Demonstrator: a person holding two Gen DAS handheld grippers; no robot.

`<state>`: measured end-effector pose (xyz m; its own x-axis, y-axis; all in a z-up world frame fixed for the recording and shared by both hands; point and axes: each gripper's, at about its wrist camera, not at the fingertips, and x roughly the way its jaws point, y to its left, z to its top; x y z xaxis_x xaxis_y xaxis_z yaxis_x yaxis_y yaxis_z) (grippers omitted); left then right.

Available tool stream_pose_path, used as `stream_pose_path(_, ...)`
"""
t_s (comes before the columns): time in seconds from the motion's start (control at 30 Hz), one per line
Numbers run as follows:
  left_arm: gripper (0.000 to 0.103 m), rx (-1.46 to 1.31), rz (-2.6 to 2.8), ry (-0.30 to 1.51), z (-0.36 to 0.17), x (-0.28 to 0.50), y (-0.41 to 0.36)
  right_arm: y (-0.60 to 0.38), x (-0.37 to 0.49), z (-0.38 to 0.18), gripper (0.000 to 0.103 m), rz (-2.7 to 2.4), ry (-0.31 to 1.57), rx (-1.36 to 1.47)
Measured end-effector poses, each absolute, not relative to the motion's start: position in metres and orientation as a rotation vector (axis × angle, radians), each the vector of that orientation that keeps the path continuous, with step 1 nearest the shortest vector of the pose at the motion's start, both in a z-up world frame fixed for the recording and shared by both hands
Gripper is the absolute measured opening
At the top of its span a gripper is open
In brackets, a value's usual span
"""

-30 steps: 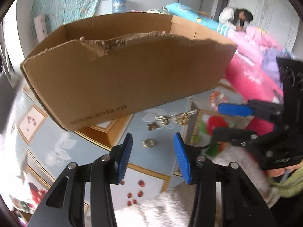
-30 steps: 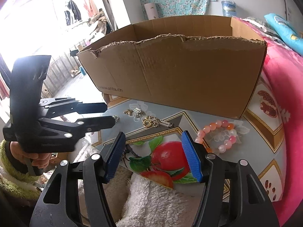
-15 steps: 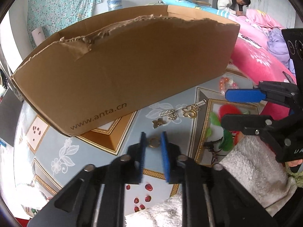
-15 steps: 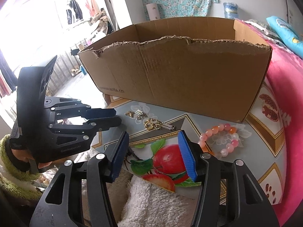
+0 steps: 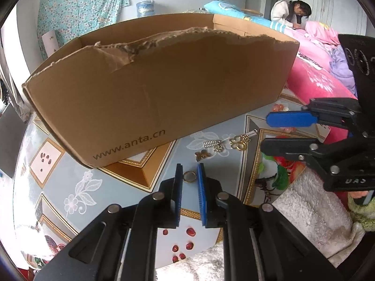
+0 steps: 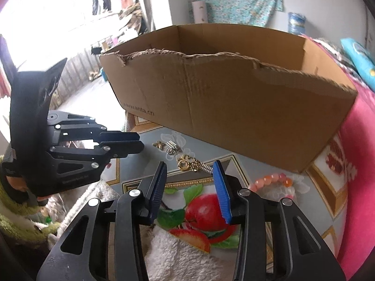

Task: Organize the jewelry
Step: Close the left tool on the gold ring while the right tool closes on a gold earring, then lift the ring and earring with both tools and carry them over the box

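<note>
A small gold ring (image 5: 189,177) sits between the blue pads of my left gripper (image 5: 189,175), which is shut on it low over the patterned tablecloth (image 5: 110,185). The left gripper (image 6: 140,142) also shows from the side in the right wrist view. My right gripper (image 6: 189,171) is closing. Its pads stand on either side of a gold clasp with a short chain (image 6: 190,164) and do not touch it. In the left wrist view the right gripper (image 5: 279,132) hovers beside the clasp (image 5: 239,140). Small gold and silver charms (image 5: 212,148) lie nearby. A pink bead bracelet (image 6: 269,180) lies to the right.
A large open cardboard box (image 5: 164,93) with a torn rim stands just behind the jewelry. White fluffy cloth (image 5: 311,208) covers the near table edge. Pink bedding (image 5: 311,77) lies at the right. A person (image 5: 290,11) sits at the far back.
My left gripper's jaws closed in around the gold ring and have held there. The right gripper's jaws have narrowed step by step over the gold clasp. Both hands stayed nearly in place.
</note>
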<state>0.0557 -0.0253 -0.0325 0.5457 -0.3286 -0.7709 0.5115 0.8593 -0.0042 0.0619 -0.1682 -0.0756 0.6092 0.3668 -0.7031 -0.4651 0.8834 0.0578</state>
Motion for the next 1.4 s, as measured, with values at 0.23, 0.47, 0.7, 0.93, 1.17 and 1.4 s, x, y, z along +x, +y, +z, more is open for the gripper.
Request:
stream_pose_path(0.23, 0.011, 0.200, -0.503, 0.847, -0.031, 0.055, -0.015, -0.159, 0.071, -0.076, 0.034, 0.529, 0.801, -0.224)
stream_pose_path(0.47, 0.011, 0.171, -0.509, 0.852, -0.033, 0.056, -0.008, -0.150, 0.071, -0.082, 0.021, 0.538, 0.814, -0.274)
stream_pose_path(0.7, 0.011, 0.170, -0.525, 0.856, -0.035, 0.058, -0.006, -0.137, 0.073, -0.089, 0.015, 0.545, 0.819, -0.362)
stream_pose_path(0.93, 0.012, 0.167, -0.529, 0.855, -0.035, 0.059, -0.006, -0.135, 0.075, -0.088, 0.011, 0.563, 0.836, -0.402)
stream_pose_path(1.17, 0.011, 0.161, -0.532, 0.854, -0.035, 0.060, -0.006, -0.131, 0.080, -0.089, 0.008, 0.563, 0.847, -0.372)
stream_pose_path(1.4, 0.012, 0.162, -0.531, 0.849, -0.035, 0.059, -0.005, -0.134, 0.074, -0.083, 0.008, 0.564, 0.834, -0.361)
